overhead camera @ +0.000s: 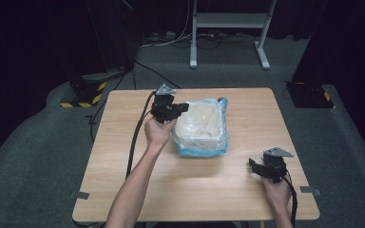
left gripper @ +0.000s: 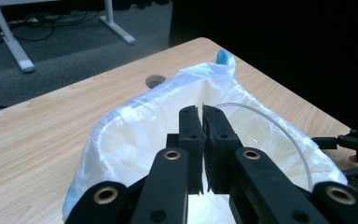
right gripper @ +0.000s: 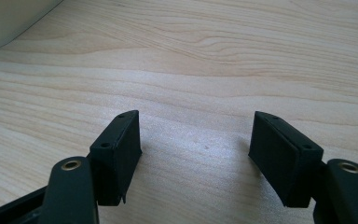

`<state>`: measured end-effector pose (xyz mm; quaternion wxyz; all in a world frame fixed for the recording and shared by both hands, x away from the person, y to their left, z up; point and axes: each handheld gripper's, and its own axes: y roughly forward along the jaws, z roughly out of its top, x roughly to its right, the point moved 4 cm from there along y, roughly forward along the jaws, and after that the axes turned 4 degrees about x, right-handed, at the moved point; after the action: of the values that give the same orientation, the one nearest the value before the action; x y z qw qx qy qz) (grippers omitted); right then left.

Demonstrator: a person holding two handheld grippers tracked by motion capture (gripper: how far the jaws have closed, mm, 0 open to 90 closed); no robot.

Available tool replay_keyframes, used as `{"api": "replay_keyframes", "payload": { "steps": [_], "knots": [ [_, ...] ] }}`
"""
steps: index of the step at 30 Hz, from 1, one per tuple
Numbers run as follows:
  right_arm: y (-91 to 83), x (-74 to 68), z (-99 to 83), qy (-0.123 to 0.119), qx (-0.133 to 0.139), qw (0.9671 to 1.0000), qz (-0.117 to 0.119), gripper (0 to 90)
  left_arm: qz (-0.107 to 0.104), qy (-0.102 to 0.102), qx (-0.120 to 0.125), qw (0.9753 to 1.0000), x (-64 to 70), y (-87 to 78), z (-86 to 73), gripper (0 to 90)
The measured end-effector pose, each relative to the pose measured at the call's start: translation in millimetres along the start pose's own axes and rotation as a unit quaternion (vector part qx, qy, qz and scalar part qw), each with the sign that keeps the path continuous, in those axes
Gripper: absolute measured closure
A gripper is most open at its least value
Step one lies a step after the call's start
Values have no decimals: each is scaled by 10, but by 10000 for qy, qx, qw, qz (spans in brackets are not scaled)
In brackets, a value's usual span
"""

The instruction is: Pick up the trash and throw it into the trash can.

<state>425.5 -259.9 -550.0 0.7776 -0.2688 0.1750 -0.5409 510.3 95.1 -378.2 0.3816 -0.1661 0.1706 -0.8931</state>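
Observation:
A white plastic bag (overhead camera: 200,124) with a blue edge lines a small bin near the middle of the wooden table (overhead camera: 195,190). My left gripper (overhead camera: 183,108) is at the bin's left rim. In the left gripper view its jaws are pressed together (left gripper: 201,112) over the bag (left gripper: 135,135), with a thin fold of the film pinched at their tips. A clear curved rim (left gripper: 279,128) shows inside the bag. My right gripper (overhead camera: 253,164) rests low at the table's front right, and its jaws (right gripper: 196,135) stand wide apart over bare wood with nothing between them.
A white metal stand (overhead camera: 228,28) and cables lie on the grey floor beyond the table. Black equipment bases with yellow-black tape (overhead camera: 83,92) sit at the far left. The other gripper (left gripper: 349,142) appears at the right edge of the left gripper view.

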Motion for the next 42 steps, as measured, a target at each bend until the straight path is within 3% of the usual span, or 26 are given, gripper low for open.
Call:
{"api": "replay_keyframes", "payload": {
  "steps": [9,17,28,34,42],
  "knots": [
    [0,0,0,1,1,10000,1,334,38,-44,-169,9998,-35,92,-90,856],
    [1,0,0,-1,5,10000,6,334,206,14,-237,9995,-23,71,-135,712],
    [0,-1,0,3,0,10000,2,334,344,-18,-21,9994,-23,-165,-184,577],
    [0,-1,0,6,1,10000,1,333,456,-70,139,9988,-45,-372,-266,566],
    [0,0,0,4,0,10000,0,333,522,-71,186,9984,-48,-512,-333,563]
  ]
}}
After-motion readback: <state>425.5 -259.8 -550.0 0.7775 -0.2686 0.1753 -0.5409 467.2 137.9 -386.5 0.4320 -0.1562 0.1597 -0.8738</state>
